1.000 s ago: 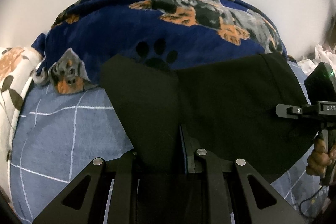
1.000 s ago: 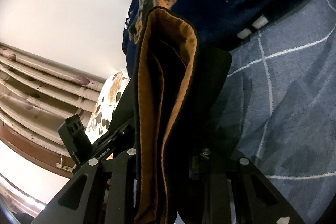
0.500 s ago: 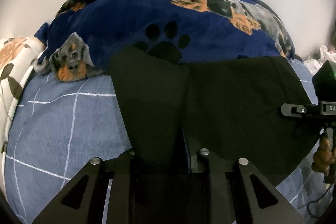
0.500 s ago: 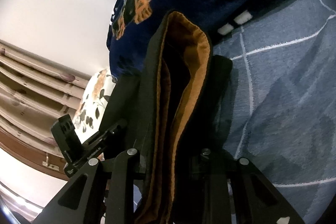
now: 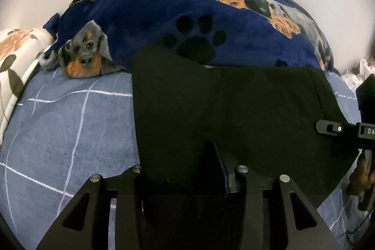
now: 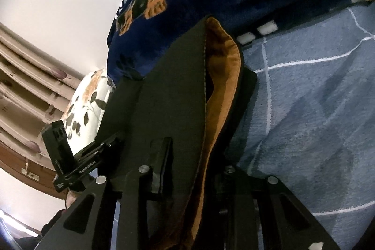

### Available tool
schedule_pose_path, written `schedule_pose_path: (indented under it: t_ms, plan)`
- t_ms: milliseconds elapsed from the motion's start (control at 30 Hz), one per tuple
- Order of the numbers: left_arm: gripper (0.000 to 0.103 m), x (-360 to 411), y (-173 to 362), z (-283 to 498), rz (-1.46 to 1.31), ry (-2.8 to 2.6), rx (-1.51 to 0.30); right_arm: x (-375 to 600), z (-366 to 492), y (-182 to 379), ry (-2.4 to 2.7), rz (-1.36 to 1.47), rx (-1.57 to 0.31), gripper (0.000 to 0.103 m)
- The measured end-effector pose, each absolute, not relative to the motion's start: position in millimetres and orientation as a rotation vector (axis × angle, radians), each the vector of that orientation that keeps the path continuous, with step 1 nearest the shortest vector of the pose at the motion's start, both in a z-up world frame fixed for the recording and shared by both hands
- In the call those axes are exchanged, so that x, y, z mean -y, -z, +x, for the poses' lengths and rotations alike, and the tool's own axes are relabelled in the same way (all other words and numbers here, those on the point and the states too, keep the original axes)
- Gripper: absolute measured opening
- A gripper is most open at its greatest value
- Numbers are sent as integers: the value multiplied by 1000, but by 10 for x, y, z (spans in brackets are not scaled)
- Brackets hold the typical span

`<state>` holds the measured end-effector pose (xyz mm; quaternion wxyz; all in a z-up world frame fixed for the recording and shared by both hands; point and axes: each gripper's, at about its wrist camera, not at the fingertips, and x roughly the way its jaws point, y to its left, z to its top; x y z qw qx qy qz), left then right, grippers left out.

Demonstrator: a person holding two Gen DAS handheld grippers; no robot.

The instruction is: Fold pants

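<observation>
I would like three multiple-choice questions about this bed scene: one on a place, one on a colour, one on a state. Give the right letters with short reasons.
1. Where is the dog-print blanket relative to the black pants?
A. behind them, at the far side of the bed
B. hanging from the tongs
C. on the floor

2. What colour is the pants' lining?
A. green
B. orange-brown
C. white

3. The right tongs are:
A. open and empty
B. out of view
C. shut on the pants

Answers:
1 A, the left wrist view shows it beyond the pants.
2 B, the open edge shows it.
3 C, fabric is pinched between the fingers.
</observation>
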<state>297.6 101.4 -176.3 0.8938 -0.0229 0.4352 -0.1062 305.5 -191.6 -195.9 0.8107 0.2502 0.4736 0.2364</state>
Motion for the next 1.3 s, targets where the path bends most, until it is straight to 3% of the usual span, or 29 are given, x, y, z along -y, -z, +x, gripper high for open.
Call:
schedule_pose_path:
  t_ms: [267, 1300]
  plan:
    - [49, -1184, 1845, 2955, -144, 248, -899, 1835, 3003, 1923, -459, 450, -976, 27]
    - [51, -1209, 1885, 2945, -182, 248, -884, 1672, 2938, 1901, -385, 342, -914, 35]
